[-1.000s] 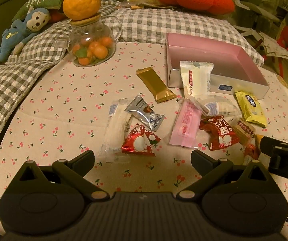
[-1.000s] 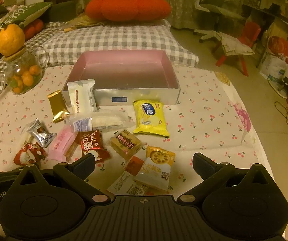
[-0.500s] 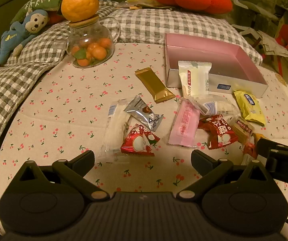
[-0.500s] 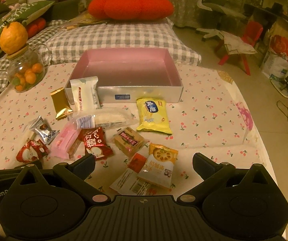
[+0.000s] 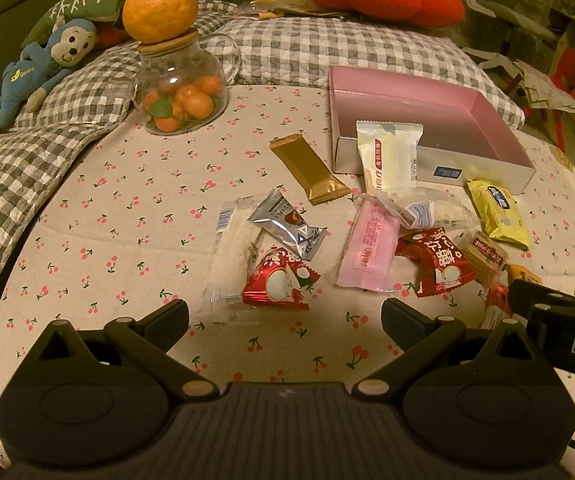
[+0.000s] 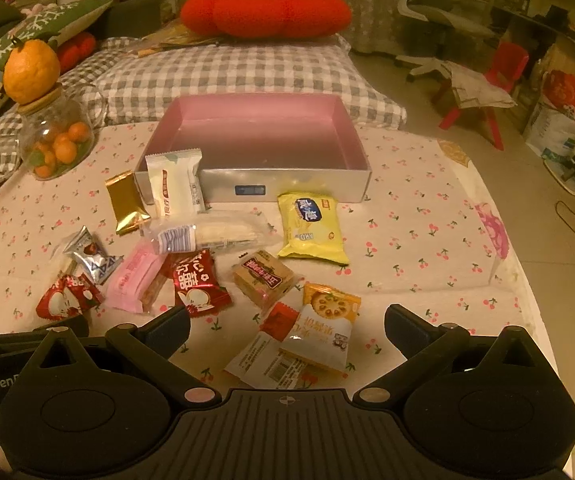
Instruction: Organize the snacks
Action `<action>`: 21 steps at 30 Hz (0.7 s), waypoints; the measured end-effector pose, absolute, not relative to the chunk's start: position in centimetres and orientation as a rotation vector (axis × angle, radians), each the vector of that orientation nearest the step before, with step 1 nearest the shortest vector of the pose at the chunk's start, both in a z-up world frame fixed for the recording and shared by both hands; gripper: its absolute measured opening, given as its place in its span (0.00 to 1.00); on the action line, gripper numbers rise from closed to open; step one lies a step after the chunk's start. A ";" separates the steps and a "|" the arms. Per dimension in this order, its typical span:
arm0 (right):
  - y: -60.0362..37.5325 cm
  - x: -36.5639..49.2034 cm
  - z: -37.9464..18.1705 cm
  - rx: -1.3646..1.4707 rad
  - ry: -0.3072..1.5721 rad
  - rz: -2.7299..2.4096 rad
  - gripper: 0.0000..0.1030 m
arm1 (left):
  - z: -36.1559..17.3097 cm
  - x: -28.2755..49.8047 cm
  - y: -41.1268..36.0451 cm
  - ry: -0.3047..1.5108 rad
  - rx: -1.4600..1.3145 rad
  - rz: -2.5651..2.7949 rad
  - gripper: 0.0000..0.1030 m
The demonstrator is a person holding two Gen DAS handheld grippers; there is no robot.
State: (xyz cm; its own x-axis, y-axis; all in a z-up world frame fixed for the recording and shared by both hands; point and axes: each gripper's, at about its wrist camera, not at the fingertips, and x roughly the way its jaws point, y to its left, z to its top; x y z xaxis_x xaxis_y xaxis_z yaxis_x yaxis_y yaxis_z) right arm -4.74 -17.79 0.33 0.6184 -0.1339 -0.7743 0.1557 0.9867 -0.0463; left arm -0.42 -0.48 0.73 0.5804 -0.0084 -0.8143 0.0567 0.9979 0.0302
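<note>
Several wrapped snacks lie on a cherry-print cloth in front of an empty pink box. My left gripper is open and empty, just short of a red triangular snack and a silver packet. A pink packet, a gold bar and a white packet leaning on the box lie beyond. My right gripper is open and empty above an orange-and-white cracker pack. A brown biscuit pack and a yellow pack lie ahead.
A glass jar of small oranges with a big orange on its lid stands at the back left. A blue monkey toy, checked bedding and a red cushion lie behind. The bed edge and floor are at the right.
Both grippers have drawn back and risen a little, so the snacks sit slightly farther off. Nothing on the cloth has moved.
</note>
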 end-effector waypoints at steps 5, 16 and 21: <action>-17.8 -4.7 0.3 0.025 0.890 -0.166 1.00 | 0.7 -0.4 -0.4 0.952 0.055 -0.035 1.00; -17.7 -4.7 0.3 0.026 0.891 -0.165 1.00 | 0.7 -0.4 -0.4 0.952 0.056 -0.035 1.00; -17.7 -4.7 0.1 0.028 0.896 -0.162 1.00 | 0.7 -0.4 -0.4 0.952 0.056 -0.036 1.00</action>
